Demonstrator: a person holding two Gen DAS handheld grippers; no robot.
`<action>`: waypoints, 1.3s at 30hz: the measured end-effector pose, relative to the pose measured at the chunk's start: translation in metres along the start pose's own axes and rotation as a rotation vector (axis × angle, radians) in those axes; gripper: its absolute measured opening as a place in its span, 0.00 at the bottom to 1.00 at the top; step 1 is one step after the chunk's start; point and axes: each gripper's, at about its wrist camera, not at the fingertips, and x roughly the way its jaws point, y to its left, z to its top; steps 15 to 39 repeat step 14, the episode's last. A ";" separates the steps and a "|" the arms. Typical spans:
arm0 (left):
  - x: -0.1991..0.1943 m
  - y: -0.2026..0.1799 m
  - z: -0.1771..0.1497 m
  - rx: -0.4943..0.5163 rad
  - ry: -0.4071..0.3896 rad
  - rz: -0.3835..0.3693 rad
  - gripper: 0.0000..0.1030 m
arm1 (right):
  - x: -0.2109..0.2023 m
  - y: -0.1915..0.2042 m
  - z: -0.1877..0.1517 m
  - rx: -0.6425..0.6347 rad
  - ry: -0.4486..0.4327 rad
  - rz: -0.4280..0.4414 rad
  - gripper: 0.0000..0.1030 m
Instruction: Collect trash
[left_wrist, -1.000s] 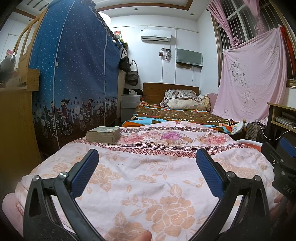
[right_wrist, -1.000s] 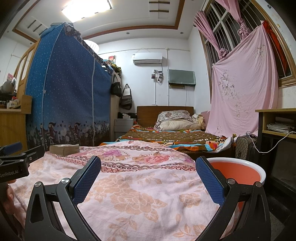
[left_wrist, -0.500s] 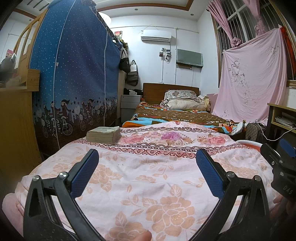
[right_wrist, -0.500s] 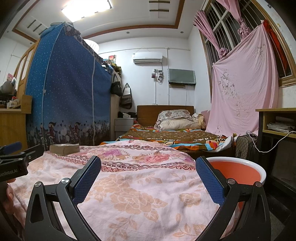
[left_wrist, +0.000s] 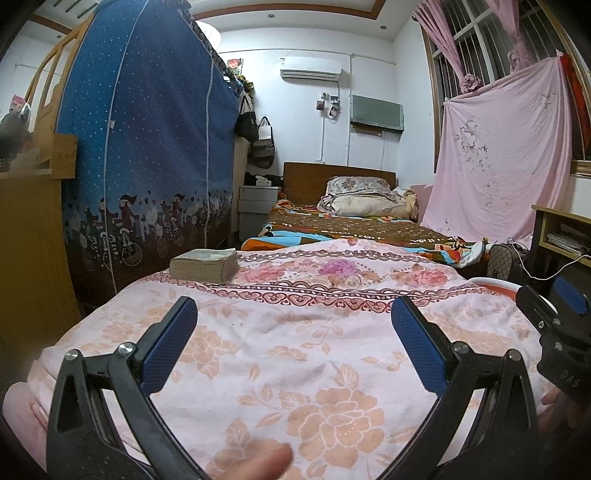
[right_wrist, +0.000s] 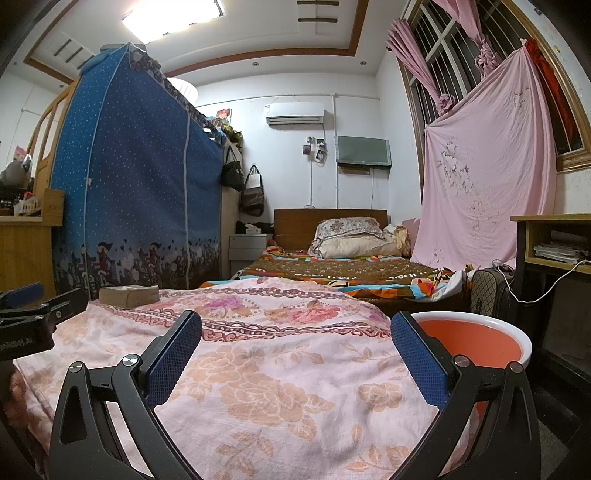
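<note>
My left gripper (left_wrist: 293, 332) is open and empty, held low over a surface covered by a pink floral cloth (left_wrist: 303, 354). My right gripper (right_wrist: 295, 347) is open and empty over the same cloth (right_wrist: 266, 376), to the right of the left one. An orange basin with a white rim (right_wrist: 476, 339) stands just right of the cloth, behind my right finger; its rim shows in the left wrist view (left_wrist: 495, 282). A thick worn book (left_wrist: 204, 264) lies at the cloth's far left; it also shows in the right wrist view (right_wrist: 129, 295). No loose trash shows.
A blue fabric wardrobe (left_wrist: 147, 155) stands at left beside a wooden shelf unit (left_wrist: 33, 240). A bed with pillows (left_wrist: 354, 221) lies beyond. A pink sheet (right_wrist: 487, 177) hangs at right. A desk (right_wrist: 554, 240) and checked bag (right_wrist: 491, 295) stand at right.
</note>
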 end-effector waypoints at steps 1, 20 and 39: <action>0.000 0.000 0.000 -0.002 0.001 0.000 0.89 | 0.000 0.000 0.000 0.000 0.000 0.000 1.00; 0.001 0.001 -0.001 0.002 0.001 0.003 0.89 | 0.000 0.003 -0.002 0.000 0.004 0.001 1.00; 0.001 0.001 -0.001 0.002 0.001 0.003 0.89 | 0.000 0.003 -0.002 0.000 0.004 0.001 1.00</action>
